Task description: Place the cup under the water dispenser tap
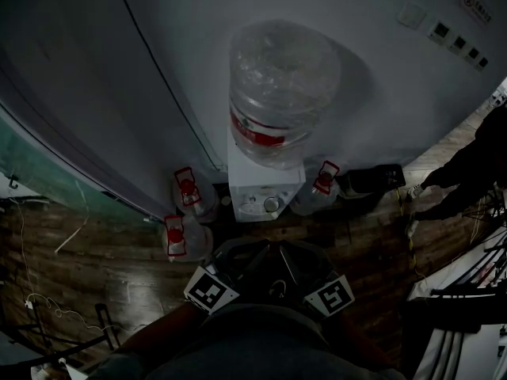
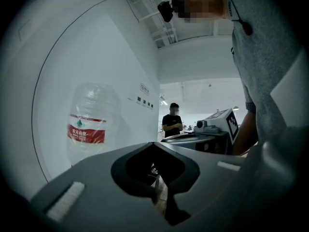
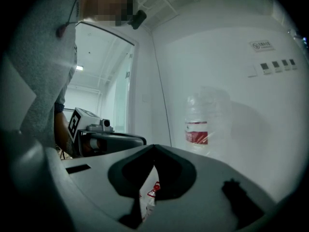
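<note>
The white water dispenser [image 1: 265,188] stands against the wall with a big clear bottle [image 1: 281,93] on top, red label around it. The bottle also shows in the left gripper view [image 2: 91,124] and the right gripper view [image 3: 205,124]. No cup appears in any view. Both grippers are held level, close to the person's body, short of the dispenser. The left gripper [image 1: 242,250] [image 2: 154,146] has its jaws together with nothing between them. The right gripper [image 1: 299,252] [image 3: 154,148] is shut and empty too. Each gripper sees the other beside it.
Spare water bottles with red caps stand on the wood floor beside the dispenser [image 1: 188,190] [image 1: 176,236] [image 1: 323,182]. A black box [image 1: 368,180] sits to its right. A person in black [image 1: 467,165] [image 2: 172,121] stands at the right. Cables [image 1: 47,307] lie at the left.
</note>
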The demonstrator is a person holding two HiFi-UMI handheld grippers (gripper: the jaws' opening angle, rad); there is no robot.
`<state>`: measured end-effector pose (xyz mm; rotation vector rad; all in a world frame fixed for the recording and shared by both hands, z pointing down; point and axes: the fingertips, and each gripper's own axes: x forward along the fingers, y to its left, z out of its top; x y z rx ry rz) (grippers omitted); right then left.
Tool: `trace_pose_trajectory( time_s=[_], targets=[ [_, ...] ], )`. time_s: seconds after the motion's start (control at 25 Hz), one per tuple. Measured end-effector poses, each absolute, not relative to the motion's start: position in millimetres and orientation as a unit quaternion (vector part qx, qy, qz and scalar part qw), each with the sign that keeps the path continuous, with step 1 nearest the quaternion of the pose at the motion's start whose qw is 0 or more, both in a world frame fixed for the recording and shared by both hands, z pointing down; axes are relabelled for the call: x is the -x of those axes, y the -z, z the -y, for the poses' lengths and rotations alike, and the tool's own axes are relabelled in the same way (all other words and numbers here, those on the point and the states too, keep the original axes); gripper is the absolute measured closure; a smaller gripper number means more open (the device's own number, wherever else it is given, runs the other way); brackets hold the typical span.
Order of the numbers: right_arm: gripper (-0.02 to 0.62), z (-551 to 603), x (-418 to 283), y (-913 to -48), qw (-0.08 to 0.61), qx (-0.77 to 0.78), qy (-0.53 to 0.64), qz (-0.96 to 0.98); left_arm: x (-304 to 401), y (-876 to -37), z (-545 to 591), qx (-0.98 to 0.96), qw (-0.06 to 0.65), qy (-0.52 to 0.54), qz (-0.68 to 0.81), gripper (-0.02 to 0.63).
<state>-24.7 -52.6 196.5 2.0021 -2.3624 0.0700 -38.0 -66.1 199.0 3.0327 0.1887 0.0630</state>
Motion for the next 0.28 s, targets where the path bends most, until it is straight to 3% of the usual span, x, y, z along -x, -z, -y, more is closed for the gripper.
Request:
trace_pose_trajectory(
  time_s=[0.28],
  targets=[
    [0.581,53.6,25.2,-197.6,0.023,-0.645,-0.02,0.764,37.3,-201.8,68.4,-0.997,0.052,-0.024,-0.06,0.598]
  ],
)
